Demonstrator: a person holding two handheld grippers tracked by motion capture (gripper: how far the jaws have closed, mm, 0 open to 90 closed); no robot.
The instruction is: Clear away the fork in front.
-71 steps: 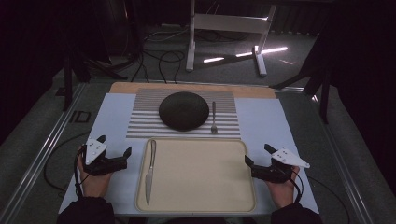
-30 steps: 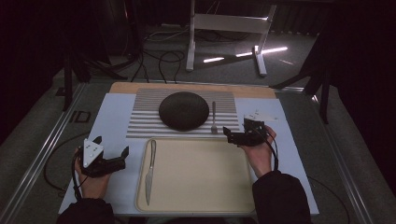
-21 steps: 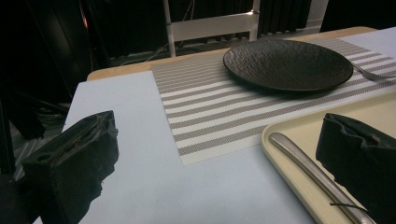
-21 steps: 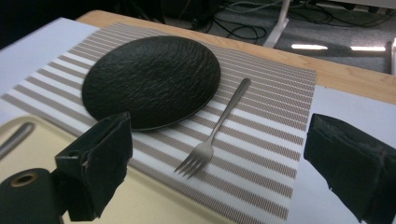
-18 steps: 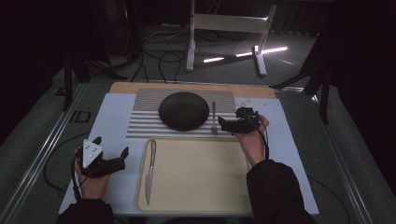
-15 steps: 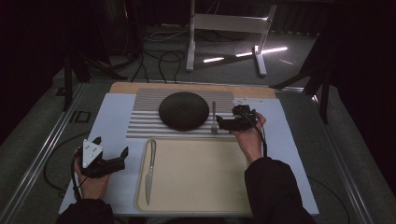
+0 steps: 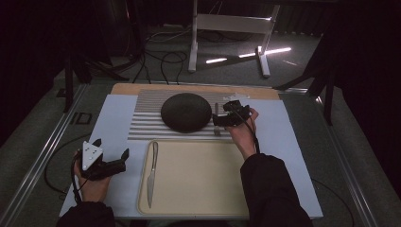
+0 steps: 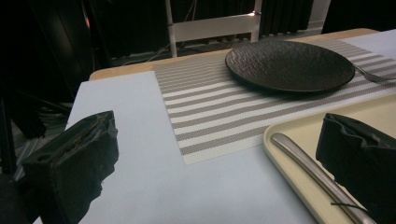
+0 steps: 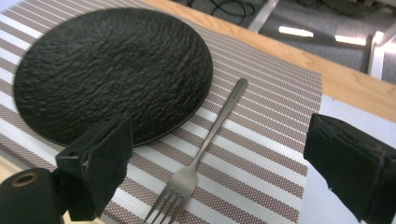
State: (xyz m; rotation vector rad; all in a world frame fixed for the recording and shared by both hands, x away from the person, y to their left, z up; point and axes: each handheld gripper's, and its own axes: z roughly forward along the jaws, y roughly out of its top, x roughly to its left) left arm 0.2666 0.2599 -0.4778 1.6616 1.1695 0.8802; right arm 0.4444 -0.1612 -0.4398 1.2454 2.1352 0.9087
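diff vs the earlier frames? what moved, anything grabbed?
The right gripper moved from beside the tray's right edge forward and left to the fork on the striped mat; jaws open either side of it, nothing gripped yet. Left gripper, knife, black plate and fork stayed where they were.

Place setting on the counter

A black plate [image 7: 186,111] sits on a striped placemat [image 7: 146,125]; nearer, a beige tray [image 7: 198,179] carries a knife [image 7: 152,172] along its left edge. A white frame [image 7: 230,23] stands beyond.
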